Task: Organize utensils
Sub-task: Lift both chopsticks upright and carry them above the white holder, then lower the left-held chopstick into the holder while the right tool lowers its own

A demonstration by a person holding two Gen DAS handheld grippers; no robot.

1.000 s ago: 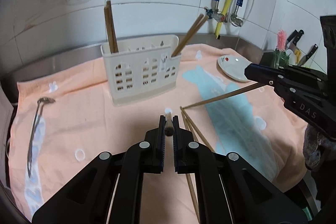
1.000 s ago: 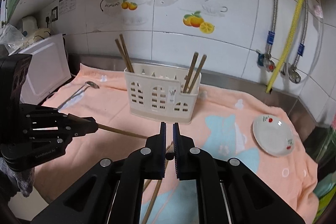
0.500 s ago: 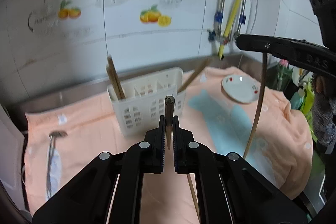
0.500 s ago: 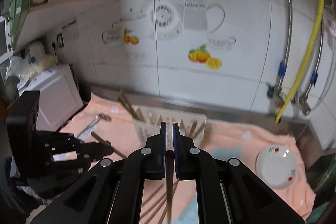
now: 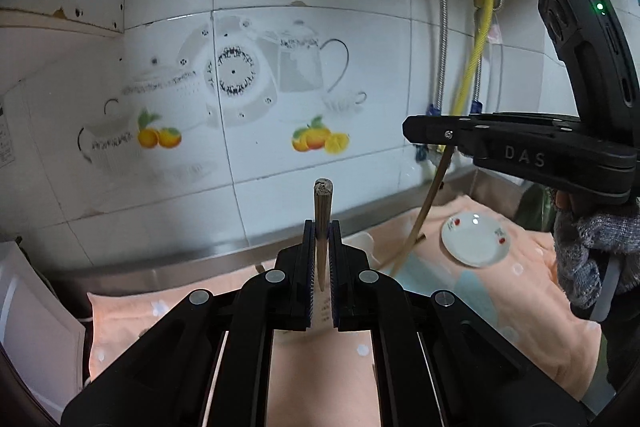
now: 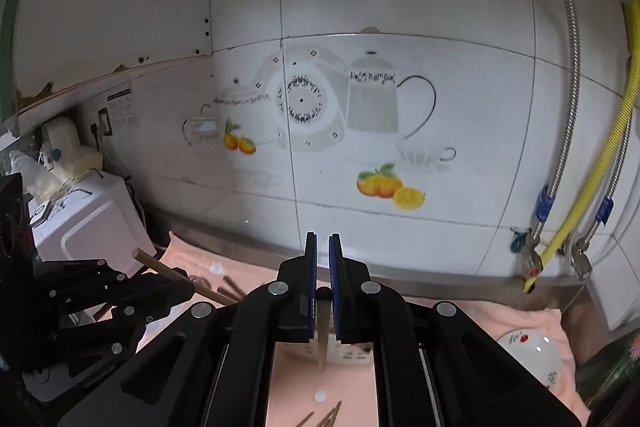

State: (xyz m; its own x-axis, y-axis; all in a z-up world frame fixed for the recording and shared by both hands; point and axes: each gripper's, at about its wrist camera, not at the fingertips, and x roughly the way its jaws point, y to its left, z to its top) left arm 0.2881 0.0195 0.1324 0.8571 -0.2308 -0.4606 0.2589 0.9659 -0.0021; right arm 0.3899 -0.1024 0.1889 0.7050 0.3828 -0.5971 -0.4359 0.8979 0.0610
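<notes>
From the left wrist, the left tool (image 5: 321, 227) is clamped on a wooden chopstick (image 5: 322, 211) standing upright between its pads, above the peach towel (image 5: 540, 291) on the surface. The right tool (image 5: 412, 131) holds another chopstick (image 5: 424, 211) slanting down near a white saucer (image 5: 476, 241).

From the right wrist, the right tool (image 6: 322, 247) grips its chopstick (image 6: 322, 339), tip pointing down over the white utensil holder (image 6: 352, 355). The left tool (image 6: 176, 285) holds its chopstick (image 6: 160, 265) at the left.
</notes>
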